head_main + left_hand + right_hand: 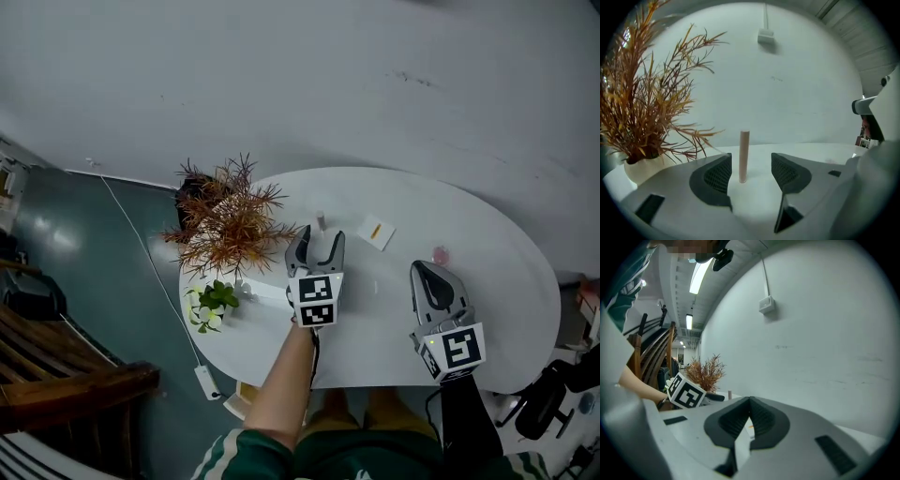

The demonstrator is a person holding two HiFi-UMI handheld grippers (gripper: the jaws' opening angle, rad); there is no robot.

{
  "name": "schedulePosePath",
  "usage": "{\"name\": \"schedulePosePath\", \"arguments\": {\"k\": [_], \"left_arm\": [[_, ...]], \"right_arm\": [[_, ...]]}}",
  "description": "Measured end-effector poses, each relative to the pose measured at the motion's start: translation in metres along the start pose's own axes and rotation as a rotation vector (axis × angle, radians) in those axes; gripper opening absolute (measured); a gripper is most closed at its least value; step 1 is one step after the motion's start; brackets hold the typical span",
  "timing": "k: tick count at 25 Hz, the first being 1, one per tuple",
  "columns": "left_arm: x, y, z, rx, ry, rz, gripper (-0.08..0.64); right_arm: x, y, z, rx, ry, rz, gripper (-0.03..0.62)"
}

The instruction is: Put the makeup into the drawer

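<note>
the white oval table point(394, 197) fills most of the head view, standing against a pale wall. at its left end sits a bushy dried plant with rust-brown fronds in a white pot point(230, 225). the left gripper point(320, 236) is over the table beside that plant. its jaws are well apart and holding nothing, and they are lined up on the makeup described below. the right gripper point(427, 272) is over the right part of the table with its jaws pressed together and nothing between them. a small green sprig with white flowers point(214, 302) lies near the table's left edge. a flat white card with an orange mark point(376, 232) rests further back, between the two grippers. the slim pink makeup tube point(744, 154) stands upright on the table just ahead of the left gripper's opening, and neither pad touches it. a tiny pink round item point(440, 254), too small to identify, sits just beyond the right gripper. no drawer shows in any view. the task looks barely begun: the tube has not been picked up, so grasping it, carrying it and placing it in the drawer all remain.
</note>
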State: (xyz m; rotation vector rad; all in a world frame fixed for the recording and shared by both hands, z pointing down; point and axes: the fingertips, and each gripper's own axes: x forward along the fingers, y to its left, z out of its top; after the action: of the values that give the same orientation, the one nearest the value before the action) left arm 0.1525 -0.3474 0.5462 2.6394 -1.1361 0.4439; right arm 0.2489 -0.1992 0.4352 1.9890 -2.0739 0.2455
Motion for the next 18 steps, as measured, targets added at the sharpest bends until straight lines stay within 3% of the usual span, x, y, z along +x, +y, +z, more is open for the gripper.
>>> {"name": "schedulePosePath", "arguments": {"k": [10,11,13,18], "left_arm": [[0.035,0.018,-0.019,-0.022,0.034,0.044,0.238],[0.037,0.017,-0.020,-0.016,0.042,0.039,0.217],[0.038,0.016,-0.024,0.005,0.057,0.028,0.067],[0.035,0.014,-0.023,0.027,0.062,0.012,0.064]], "right_arm": [[0.022,-0.017,-0.020,0.011,0.036,0.054,0.005],[0.024,-0.018,-0.022,0.011,0.039,0.059,0.005],[0.025,-0.018,-0.025,0.014,0.044,0.064,0.005],[0.025,-0.019,-0.028,0.034,0.036,0.046,0.005]]}}
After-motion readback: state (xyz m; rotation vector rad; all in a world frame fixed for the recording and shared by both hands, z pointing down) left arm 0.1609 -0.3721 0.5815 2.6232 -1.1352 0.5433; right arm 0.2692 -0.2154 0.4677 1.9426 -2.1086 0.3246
